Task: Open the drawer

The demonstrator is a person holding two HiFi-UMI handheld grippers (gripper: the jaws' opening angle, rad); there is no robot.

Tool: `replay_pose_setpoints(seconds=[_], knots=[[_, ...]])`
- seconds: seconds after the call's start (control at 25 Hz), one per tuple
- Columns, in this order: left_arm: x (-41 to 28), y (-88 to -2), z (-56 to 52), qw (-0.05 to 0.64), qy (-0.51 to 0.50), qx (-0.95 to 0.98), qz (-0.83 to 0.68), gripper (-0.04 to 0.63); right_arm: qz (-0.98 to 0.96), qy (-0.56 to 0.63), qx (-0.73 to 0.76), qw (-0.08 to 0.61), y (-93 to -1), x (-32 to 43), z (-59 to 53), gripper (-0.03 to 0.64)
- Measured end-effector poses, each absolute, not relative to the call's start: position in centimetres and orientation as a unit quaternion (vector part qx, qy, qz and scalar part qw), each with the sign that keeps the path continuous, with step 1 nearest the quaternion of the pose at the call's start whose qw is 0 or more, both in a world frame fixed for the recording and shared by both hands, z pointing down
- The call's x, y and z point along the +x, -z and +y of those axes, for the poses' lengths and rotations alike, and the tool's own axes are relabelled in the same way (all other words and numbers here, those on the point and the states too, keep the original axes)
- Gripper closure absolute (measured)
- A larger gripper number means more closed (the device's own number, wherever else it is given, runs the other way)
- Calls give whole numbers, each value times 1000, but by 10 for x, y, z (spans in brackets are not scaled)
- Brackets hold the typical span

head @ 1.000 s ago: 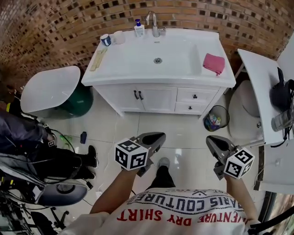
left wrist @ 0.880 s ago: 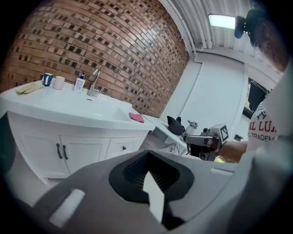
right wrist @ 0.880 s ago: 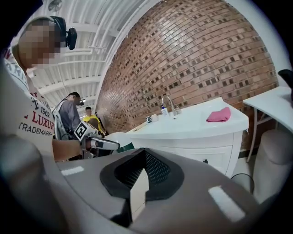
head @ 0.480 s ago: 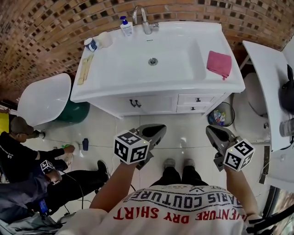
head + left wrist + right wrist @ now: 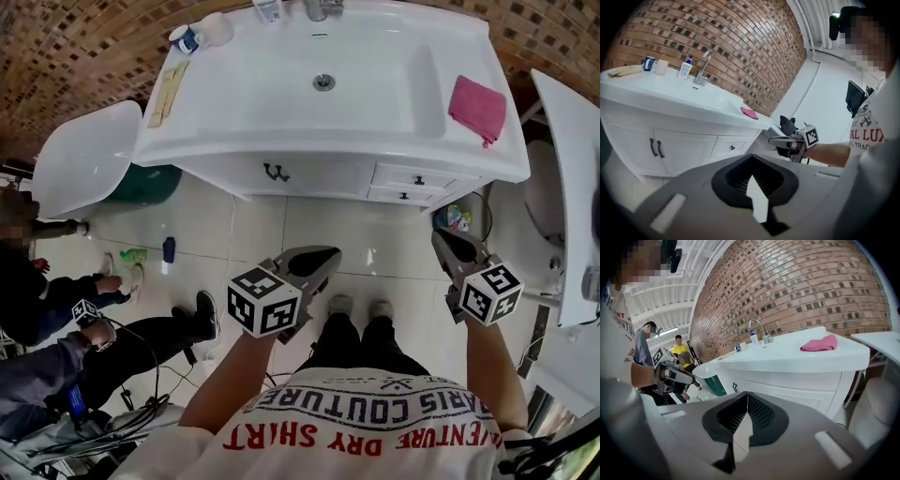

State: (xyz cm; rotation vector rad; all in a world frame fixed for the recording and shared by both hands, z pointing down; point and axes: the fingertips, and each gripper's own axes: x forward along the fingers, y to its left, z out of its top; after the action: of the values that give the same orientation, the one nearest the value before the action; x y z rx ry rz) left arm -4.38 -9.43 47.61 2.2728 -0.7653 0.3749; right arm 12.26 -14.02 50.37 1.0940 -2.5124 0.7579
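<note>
The white vanity (image 5: 319, 164) stands ahead, with two small drawers at its right. Both the upper drawer (image 5: 419, 178) and the lower drawer (image 5: 403, 196) are closed, each with a black knob. My left gripper (image 5: 328, 253) is shut and empty over the tiled floor, well short of the cabinet. My right gripper (image 5: 441, 237) is also shut and empty, and sits below the drawers without touching them. In the left gripper view the closed tips (image 5: 751, 159) point toward a drawer knob (image 5: 732, 147). In the right gripper view the jaws (image 5: 747, 394) face the vanity front (image 5: 797, 387).
A pink cloth (image 5: 478, 105) lies on the counter's right end. A waste bin (image 5: 455, 217) stands right of the cabinet, beside a white fixture (image 5: 567, 178). Cabinet doors with black handles (image 5: 275, 172) are left of the drawers. A white lid (image 5: 84, 155) and seated people (image 5: 56, 309) are at left.
The vanity has come closer and now fills the top of the head view. Both grippers have advanced toward it and dropped a little, and both stay shut.
</note>
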Motion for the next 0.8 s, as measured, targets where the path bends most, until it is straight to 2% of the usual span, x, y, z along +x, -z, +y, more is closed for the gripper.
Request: replay_pose_setpoints(seconds=[0.12, 0.2, 0.36, 0.56, 0.8], knots=[[-56, -496, -95, 365, -142, 869, -302, 612, -862, -274, 396, 159, -545, 124, -166, 561], [-72, -513, -96, 373, -148, 862, -311, 612, -849, -280, 412, 175, -576, 126, -183, 507], [-111, -541, -108, 386, -145, 846, -338, 612, -822, -283, 446, 210, -641, 133, -225, 356], [-140, -570, -111, 395, -148, 837, -349, 612, -779, -283, 499, 252, -714, 143, -258, 356], [-149, -601, -116, 410, -142, 830, -350, 612, -754, -283, 523, 279, -759, 147, -286, 356]])
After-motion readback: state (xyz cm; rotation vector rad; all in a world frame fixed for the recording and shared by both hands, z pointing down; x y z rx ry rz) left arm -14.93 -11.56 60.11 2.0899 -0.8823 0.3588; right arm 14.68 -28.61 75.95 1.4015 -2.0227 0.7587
